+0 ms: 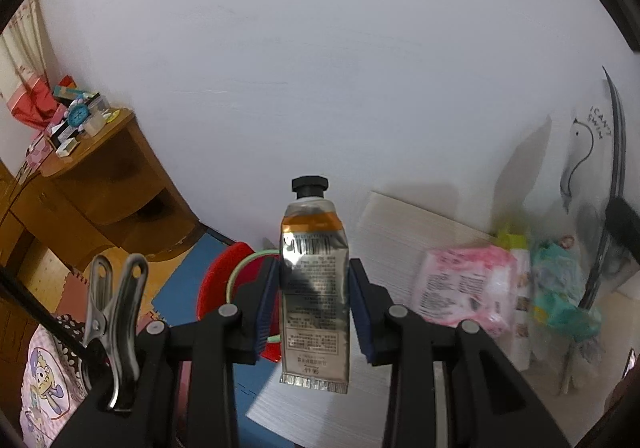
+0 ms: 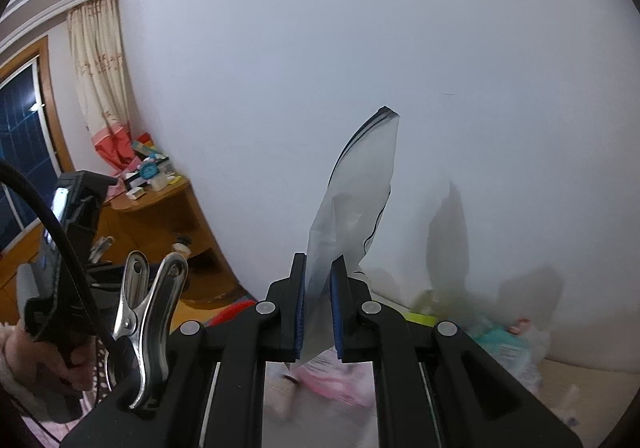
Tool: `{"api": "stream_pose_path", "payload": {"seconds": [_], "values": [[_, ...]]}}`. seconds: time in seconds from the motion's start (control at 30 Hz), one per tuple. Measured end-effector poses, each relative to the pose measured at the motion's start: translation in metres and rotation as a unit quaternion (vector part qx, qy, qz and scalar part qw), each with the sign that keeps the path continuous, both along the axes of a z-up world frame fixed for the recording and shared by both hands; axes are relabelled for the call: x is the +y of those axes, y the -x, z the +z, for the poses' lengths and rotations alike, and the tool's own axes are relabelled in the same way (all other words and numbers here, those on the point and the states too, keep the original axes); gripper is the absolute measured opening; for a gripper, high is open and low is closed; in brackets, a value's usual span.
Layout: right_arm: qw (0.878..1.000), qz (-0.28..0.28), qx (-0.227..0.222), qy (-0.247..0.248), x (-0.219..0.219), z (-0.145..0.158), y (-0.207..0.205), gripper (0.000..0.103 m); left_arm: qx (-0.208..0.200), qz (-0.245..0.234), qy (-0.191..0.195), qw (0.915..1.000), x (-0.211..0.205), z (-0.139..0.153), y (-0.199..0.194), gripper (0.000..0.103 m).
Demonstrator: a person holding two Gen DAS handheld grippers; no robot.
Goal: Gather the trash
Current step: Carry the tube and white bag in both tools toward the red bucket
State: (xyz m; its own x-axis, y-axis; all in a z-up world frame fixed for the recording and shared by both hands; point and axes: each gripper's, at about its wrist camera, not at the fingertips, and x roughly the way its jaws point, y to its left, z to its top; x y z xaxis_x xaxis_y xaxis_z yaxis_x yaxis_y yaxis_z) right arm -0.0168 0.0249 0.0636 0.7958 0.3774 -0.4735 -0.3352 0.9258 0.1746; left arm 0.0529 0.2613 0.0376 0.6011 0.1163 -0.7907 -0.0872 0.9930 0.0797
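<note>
My left gripper (image 1: 314, 284) is shut on a silver and orange cream tube (image 1: 314, 288) with a black cap, held upright above the white table (image 1: 400, 224). My right gripper (image 2: 319, 288) is shut on the edge of a translucent zip bag (image 2: 356, 200), which stands up between the fingers. The same bag (image 1: 588, 176) shows at the right of the left wrist view, printed with a bird drawing and holding a pink packet (image 1: 464, 284), a teal packet (image 1: 560, 288) and a yellow-topped item (image 1: 514, 244).
A red basin (image 1: 224, 280) sits on the blue floor mat left of the table. A wooden corner shelf (image 1: 100, 152) with boxes and a small clock stands at the left by the white wall. A curtain and window (image 2: 24, 152) are far left.
</note>
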Motion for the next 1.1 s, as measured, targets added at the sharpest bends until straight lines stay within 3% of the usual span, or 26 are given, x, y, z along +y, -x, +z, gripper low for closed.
{"api": "stream_pose_path", "payload": {"seconds": [0.37,1.1], "values": [[0.999,0.030,0.033,0.019,0.090,-0.013,-0.024,0.012,0.011,0.027,0.027,0.9992,0.065,-0.008,-0.022,0.036],[0.995,0.014,0.096,0.031,0.162,-0.052,-0.066,0.012,0.056,0.013,0.051,0.9971,0.126,-0.061,-0.057,0.036]]}}
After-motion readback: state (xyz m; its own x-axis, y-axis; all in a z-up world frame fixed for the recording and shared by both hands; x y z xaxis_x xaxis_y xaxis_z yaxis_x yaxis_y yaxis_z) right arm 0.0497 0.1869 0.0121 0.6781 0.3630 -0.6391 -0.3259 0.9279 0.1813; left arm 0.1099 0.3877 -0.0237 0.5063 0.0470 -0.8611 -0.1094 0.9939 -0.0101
